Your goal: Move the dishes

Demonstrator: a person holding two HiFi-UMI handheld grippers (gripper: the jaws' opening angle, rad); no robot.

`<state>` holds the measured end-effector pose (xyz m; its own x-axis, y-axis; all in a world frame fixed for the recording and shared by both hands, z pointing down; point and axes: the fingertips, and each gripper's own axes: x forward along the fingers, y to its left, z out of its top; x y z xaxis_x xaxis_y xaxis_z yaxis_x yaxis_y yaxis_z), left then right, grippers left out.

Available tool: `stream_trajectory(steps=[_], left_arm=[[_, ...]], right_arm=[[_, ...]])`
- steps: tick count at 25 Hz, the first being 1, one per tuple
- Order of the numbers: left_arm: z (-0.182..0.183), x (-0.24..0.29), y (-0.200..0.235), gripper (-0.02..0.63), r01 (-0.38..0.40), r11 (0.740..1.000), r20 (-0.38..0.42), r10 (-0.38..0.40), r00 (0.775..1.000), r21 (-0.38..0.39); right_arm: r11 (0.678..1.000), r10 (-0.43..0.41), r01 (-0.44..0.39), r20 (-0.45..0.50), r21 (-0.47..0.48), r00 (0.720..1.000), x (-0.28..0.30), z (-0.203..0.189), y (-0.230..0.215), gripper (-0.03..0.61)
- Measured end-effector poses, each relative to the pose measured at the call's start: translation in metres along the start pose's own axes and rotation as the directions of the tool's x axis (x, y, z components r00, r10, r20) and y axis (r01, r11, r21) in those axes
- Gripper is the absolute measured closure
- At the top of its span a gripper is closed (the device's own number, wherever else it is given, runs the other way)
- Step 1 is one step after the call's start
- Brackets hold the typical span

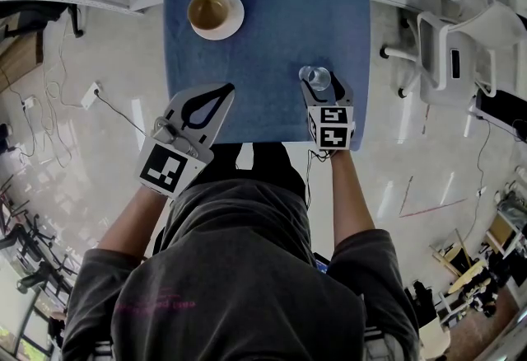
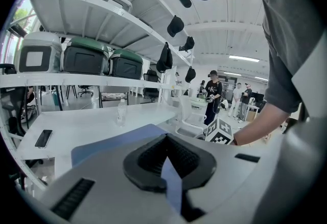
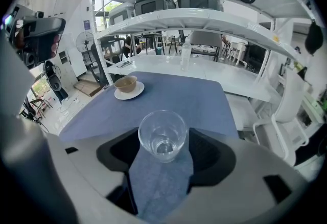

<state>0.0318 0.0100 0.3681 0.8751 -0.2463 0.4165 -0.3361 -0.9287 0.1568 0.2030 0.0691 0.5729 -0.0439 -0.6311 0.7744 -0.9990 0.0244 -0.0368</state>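
Right tongs [image 1: 317,81] clamped on a small clear glass [image 3: 162,135], a pad against its wall on either side. Unclear whether standing on the blue table [image 1: 280,13] or lifted just clear of it. Empty and thin-walled, so probably light, stiff, brittle and slick. Best pinched across the wall with a modest squeeze and kept upright.

Left tongs [image 1: 224,91] clenched tight on nothing, tips over the near edge of the table.

Well beyond the left tongs, near the far corner: a tan bowl [image 1: 208,11] sitting on a white saucer [image 1: 233,21]. Likely glazed ceramic, so heavier, hard and slippery. Bowl seemingly loose, apt to slide if tipped. Better taken by the saucer rim nearest the left tongs and carried level.
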Motion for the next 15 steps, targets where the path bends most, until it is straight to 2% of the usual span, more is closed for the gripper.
stream_trajectory(steps=[15], left_arm=[[0.010,-0.009,-0.013,0.612,0.013,0.999,0.033,-0.014,0.999,0.031]], right_arm=[[1.000,-0.002,0.003,0.047,-0.003,0.999,-0.032,0.010,0.004,0.293]])
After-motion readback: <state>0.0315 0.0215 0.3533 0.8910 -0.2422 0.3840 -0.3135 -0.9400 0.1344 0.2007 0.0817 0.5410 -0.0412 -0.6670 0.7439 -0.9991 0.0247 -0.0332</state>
